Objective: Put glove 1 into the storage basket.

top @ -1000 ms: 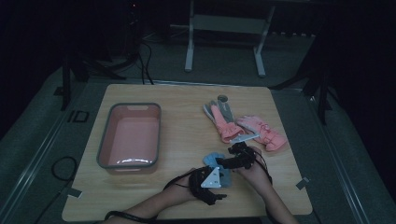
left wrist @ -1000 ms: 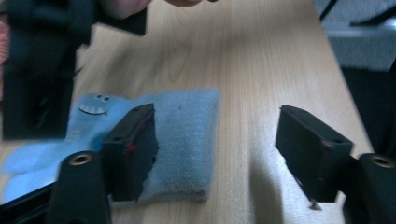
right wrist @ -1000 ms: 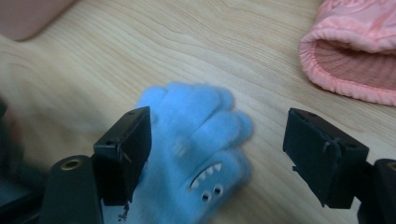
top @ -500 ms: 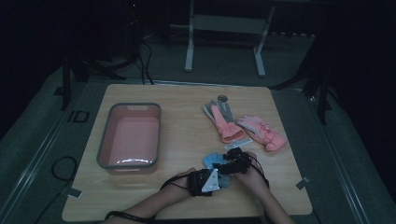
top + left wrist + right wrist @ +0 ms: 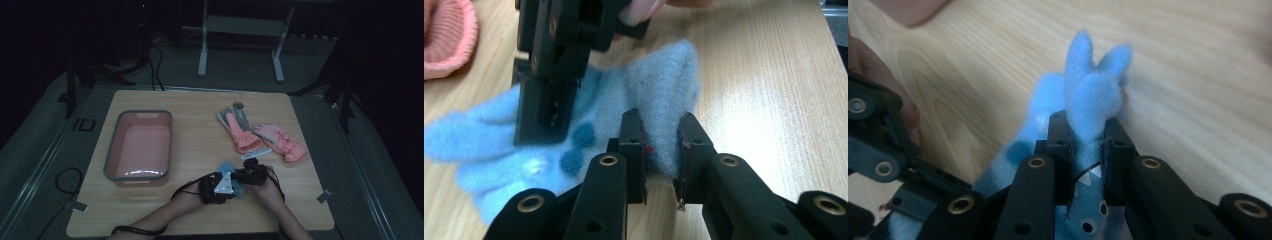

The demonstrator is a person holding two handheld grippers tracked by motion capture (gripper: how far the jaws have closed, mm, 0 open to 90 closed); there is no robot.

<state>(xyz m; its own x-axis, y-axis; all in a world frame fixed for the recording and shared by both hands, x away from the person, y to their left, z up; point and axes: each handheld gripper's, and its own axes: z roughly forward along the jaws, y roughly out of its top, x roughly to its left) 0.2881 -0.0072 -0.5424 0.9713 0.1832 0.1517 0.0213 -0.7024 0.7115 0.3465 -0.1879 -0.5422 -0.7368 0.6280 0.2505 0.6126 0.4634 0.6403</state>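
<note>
A fuzzy light-blue glove (image 5: 226,169) with darker blue dots lies flat near the table's front edge. In the left gripper view, my left gripper (image 5: 660,135) has just been closing and is shut on the edge of the blue glove (image 5: 659,85). My right gripper (image 5: 1087,132) has also just been closing and pinches a fold of the blue glove (image 5: 1093,95) that sticks up between its jaws. In the high view the left gripper (image 5: 235,187) and right gripper (image 5: 242,179) meet over the glove, tips almost touching. The right gripper (image 5: 554,75) stands over the glove's fingers.
A pink basin with a grey rim (image 5: 111,160) sits at the table's left. Two pink gloves (image 5: 240,127) (image 5: 281,142) lie at the back right, just beyond the hands; a pink cuff (image 5: 444,40) shows nearby. A small round grey thing (image 5: 238,105) lies behind them.
Both hands have drawn slightly closer together over the blue glove, and less of it shows between them. The pink gloves and basin have not moved.
</note>
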